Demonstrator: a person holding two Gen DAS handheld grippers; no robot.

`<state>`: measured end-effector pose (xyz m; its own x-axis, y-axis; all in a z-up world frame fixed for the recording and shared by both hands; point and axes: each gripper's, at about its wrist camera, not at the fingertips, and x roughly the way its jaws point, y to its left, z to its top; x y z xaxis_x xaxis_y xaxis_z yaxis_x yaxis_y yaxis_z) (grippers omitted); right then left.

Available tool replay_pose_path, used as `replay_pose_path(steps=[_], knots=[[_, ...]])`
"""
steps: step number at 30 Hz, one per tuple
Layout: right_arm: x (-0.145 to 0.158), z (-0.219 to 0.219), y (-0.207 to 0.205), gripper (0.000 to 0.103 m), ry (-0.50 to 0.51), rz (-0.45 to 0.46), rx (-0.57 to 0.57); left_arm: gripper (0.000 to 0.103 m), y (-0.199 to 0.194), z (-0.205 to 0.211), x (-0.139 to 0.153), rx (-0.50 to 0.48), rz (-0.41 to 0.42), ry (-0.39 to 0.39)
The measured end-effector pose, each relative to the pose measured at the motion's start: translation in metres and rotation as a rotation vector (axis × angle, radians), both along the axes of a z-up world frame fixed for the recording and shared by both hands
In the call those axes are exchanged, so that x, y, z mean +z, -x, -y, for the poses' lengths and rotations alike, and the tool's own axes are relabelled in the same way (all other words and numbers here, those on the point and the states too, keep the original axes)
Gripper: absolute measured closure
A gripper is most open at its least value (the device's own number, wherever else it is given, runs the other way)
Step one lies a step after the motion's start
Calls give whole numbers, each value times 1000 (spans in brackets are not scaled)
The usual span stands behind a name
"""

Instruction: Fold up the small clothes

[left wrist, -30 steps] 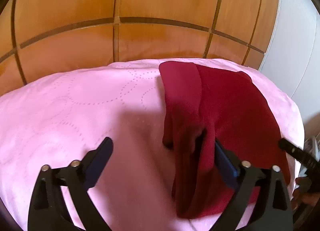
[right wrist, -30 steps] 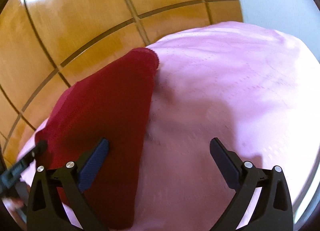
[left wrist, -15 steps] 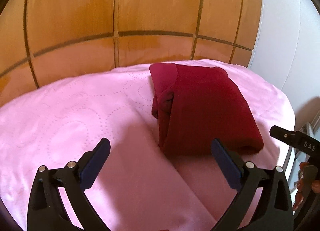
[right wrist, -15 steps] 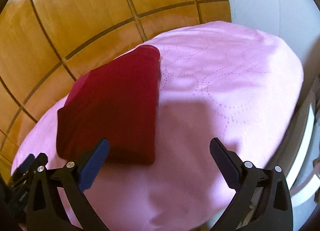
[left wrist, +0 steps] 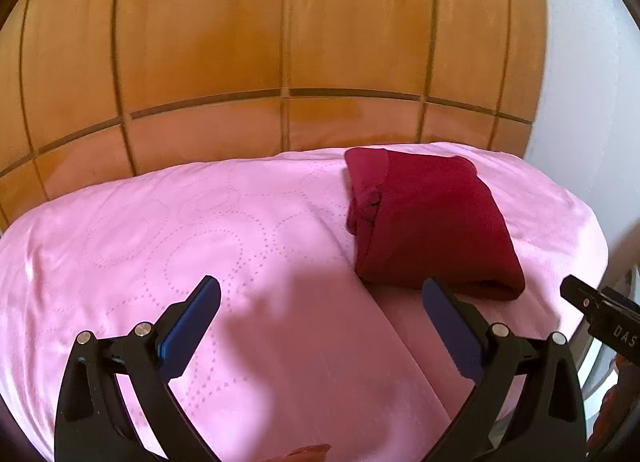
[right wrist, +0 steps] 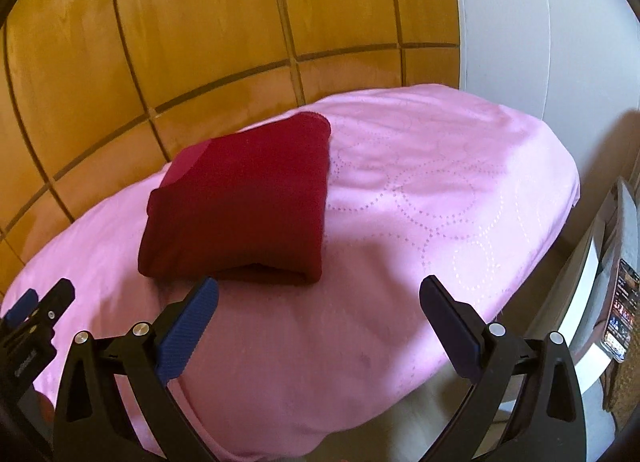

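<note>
A dark red garment (left wrist: 428, 218) lies folded into a thick rectangle on the pink sheet (left wrist: 200, 230), at the right in the left wrist view. In the right wrist view the garment (right wrist: 244, 198) lies at centre left. My left gripper (left wrist: 320, 310) is open and empty, pulled back from the garment's near edge. My right gripper (right wrist: 319, 310) is open and empty, just in front of the garment's folded near edge and apart from it. The right gripper's body shows at the right edge of the left wrist view (left wrist: 600, 318).
A wooden panelled headboard (left wrist: 280, 62) runs behind the bed. A white wall (right wrist: 540, 22) stands to the right. Beside the bed's right edge are a white unit (right wrist: 584, 274) and a phone (right wrist: 620, 314) with a lit screen.
My left gripper let go of the garment's hanging edge, and the garment now lies folded flat. Both grippers have drawn back and up from it.
</note>
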<state>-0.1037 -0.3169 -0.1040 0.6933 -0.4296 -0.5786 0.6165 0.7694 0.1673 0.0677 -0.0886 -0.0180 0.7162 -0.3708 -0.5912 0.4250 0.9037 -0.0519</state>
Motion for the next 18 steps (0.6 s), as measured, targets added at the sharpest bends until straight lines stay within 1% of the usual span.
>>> replay_pose_path(steps=[3,8,12,18], knots=[[5,-3,2,4,17,11,16,2,1,1,5,11,-7,2],[9,-11,4,4,26,26,49,2,5,11,5,-16,-2,-32],[10,-11,5,4,44,25,33,2,11,17,5,-39,14,-53],[11,-12,4,4,52,19,28,2,11,14,8,-39,0,-39]])
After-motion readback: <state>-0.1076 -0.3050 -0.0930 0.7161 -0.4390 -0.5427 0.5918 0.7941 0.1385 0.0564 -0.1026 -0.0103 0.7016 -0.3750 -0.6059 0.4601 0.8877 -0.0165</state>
